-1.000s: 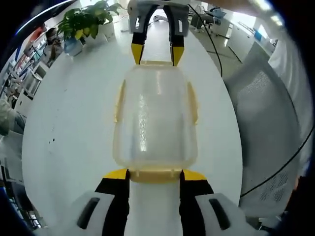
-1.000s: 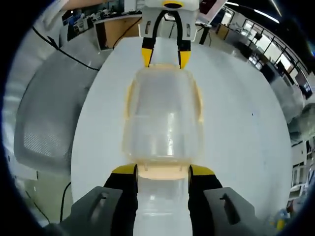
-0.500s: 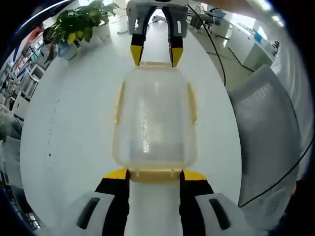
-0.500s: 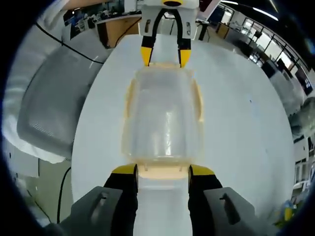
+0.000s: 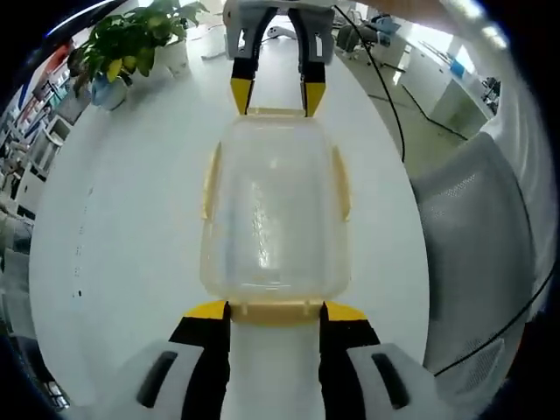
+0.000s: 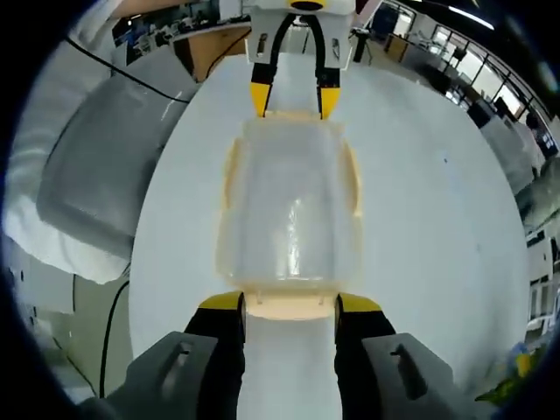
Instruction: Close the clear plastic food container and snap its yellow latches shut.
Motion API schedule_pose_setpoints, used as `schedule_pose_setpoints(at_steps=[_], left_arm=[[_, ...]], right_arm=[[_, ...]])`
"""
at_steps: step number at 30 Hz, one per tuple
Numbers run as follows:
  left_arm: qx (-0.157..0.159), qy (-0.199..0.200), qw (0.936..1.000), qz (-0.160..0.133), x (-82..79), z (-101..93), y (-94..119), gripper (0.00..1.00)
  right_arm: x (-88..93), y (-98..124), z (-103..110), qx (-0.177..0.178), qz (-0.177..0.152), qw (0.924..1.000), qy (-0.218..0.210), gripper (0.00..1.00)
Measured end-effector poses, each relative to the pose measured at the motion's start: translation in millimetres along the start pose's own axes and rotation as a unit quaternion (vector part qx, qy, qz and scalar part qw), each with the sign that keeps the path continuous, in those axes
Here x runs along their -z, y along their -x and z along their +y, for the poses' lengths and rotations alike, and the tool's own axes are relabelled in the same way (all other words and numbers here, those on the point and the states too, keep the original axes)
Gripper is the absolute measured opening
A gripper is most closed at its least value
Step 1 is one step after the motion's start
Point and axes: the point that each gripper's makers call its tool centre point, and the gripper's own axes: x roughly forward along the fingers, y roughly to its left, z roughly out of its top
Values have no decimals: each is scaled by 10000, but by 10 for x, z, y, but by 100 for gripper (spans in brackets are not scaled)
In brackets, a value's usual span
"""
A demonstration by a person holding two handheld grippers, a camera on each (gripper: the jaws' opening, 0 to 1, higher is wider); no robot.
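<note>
Clear food container, lid on, lying on white worktop between both claws. Left claw: parted, tips flanking the near yellow latch. Right claw: parted likewise astride the opposite latch.

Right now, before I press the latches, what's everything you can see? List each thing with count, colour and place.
container: one, clear with yellow latches, lid on, on the table between the two grippers
table: one, white, under the container
chair: one, grey mesh, beside the table
potted plant: one, green, at the table's far edge
cable: one, black, running off the table
left gripper: black and yellow, at the container's near end latch
right gripper: black and yellow, at the opposite end latch
</note>
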Motion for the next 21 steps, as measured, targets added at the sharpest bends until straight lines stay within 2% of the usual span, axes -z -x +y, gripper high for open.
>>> schedule_pose_setpoints(at_steps=[21], left_arm=[[45,33,9998,177,19,12,-75,34]], right_arm=[[48,-70,-30,-47,131,9999,11,36]])
